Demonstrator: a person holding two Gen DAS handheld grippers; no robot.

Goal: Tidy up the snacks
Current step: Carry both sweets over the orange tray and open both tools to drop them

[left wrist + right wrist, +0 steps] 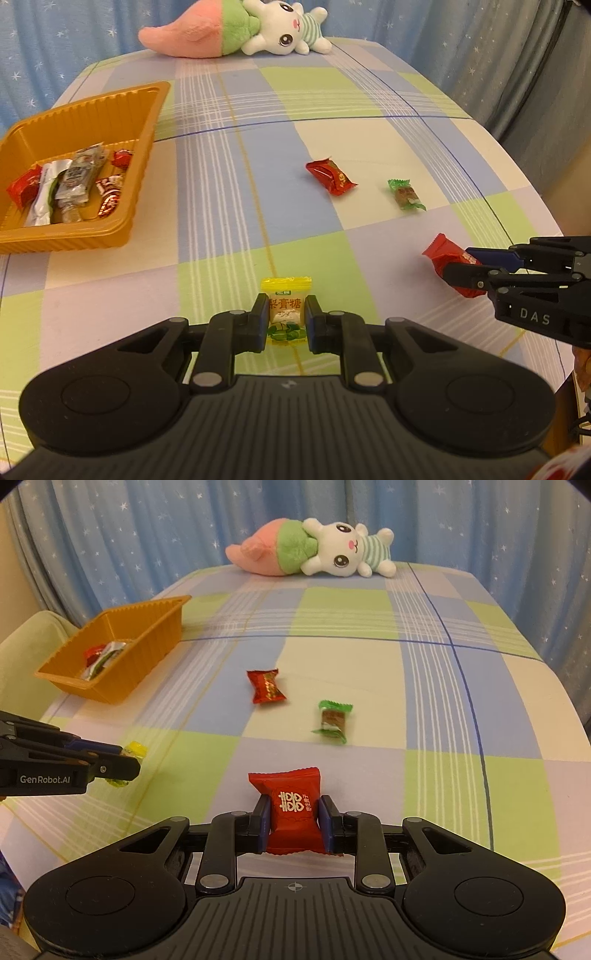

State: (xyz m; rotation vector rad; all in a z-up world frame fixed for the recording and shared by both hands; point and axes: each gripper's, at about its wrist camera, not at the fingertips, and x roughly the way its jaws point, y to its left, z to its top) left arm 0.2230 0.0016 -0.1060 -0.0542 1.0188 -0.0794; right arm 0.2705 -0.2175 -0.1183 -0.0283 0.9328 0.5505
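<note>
My left gripper (286, 314) is shut on a yellow-wrapped candy (286, 291) with brown characters, low over the checked cloth. In the right wrist view the same gripper (129, 760) comes in from the left with the yellow candy (135, 748) peeking past its tips. My right gripper (293, 808) is shut on a red candy (291, 786) with a white double-happiness mark, both blue pads pressing its sides. The left wrist view shows that gripper (458, 266) at the right edge, holding the red candy (439, 251). An orange tray (92, 236) at the left holds several wrapped snacks.
Two loose candies lie mid-table: a red one (330, 176) (266, 686) and a green one (405, 195) (333, 722). The orange tray (147, 653) sits far left. A pink and white rabbit plush (258, 29) (325, 552) lies at the far edge before blue curtains.
</note>
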